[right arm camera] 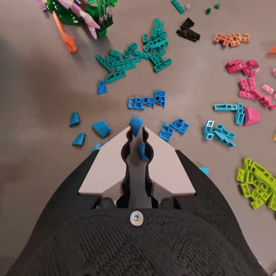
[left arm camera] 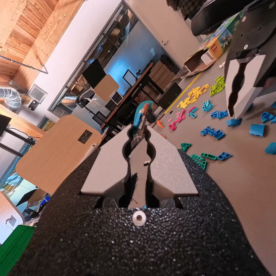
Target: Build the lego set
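My left gripper [left arm camera: 139, 128] is shut on a small lego assembly [left arm camera: 141, 118] of blue, white, orange and grey pieces, held up off the table and tilted. My right gripper [right arm camera: 136, 128] points down at the grey table [right arm camera: 44, 164] with its jaws a little apart. A blue curved slope piece [right arm camera: 135, 124] lies at its fingertips, and a second blue piece [right arm camera: 142, 152] shows lower in the gap. In the left wrist view the right gripper [left arm camera: 233, 115] hovers just over a blue piece [left arm camera: 233, 122].
Sorted loose bricks lie around: blue [right arm camera: 146, 100], teal [right arm camera: 134, 58], black [right arm camera: 188, 31], tan [right arm camera: 231, 39], magenta [right arm camera: 250, 89], turquoise [right arm camera: 221, 134], lime [right arm camera: 256, 183], yellow [left arm camera: 192, 95]. A green and pink built model [right arm camera: 83, 16] stands far left. The lego box [left arm camera: 215, 44] sits at the back. My hands' fingertips stand some 20 cm from each other.
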`<state>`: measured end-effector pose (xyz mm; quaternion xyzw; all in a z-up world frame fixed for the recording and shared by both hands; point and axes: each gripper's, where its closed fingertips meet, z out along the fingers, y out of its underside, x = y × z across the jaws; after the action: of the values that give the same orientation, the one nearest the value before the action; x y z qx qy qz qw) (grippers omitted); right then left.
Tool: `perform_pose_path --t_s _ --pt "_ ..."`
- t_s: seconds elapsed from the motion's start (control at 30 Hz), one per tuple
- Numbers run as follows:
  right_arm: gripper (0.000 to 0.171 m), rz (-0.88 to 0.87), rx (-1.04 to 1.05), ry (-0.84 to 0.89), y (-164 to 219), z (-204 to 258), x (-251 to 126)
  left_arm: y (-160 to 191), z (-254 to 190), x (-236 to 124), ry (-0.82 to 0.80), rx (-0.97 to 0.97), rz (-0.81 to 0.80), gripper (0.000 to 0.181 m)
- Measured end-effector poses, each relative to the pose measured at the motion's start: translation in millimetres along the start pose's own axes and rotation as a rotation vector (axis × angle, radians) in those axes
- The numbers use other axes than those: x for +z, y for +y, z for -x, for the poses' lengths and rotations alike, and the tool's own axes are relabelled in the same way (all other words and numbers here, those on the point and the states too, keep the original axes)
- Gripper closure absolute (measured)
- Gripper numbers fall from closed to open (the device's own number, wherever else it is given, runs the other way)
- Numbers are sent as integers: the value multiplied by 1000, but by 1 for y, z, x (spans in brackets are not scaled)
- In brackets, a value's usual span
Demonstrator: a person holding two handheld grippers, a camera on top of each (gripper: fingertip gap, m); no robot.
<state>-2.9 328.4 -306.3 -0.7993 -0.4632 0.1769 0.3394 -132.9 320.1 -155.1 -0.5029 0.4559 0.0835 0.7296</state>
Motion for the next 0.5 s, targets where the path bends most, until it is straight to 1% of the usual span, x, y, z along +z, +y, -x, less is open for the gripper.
perform_pose_path --t_s 0.07,0.2,0.37,0.5 --pt "154 -1 16 -26 1 2 -2 0 -1 0 3 2 -1 169" --pt "148 -17 93 -74 4 4 -1 1 -3 1 11 0 2 169" --pt "144 -14 151 -80 2 11 7 3 -6 2 15 33 13 169" --pt "144 -5 107 -59 1 12 9 3 -8 3 21 34 13 169"
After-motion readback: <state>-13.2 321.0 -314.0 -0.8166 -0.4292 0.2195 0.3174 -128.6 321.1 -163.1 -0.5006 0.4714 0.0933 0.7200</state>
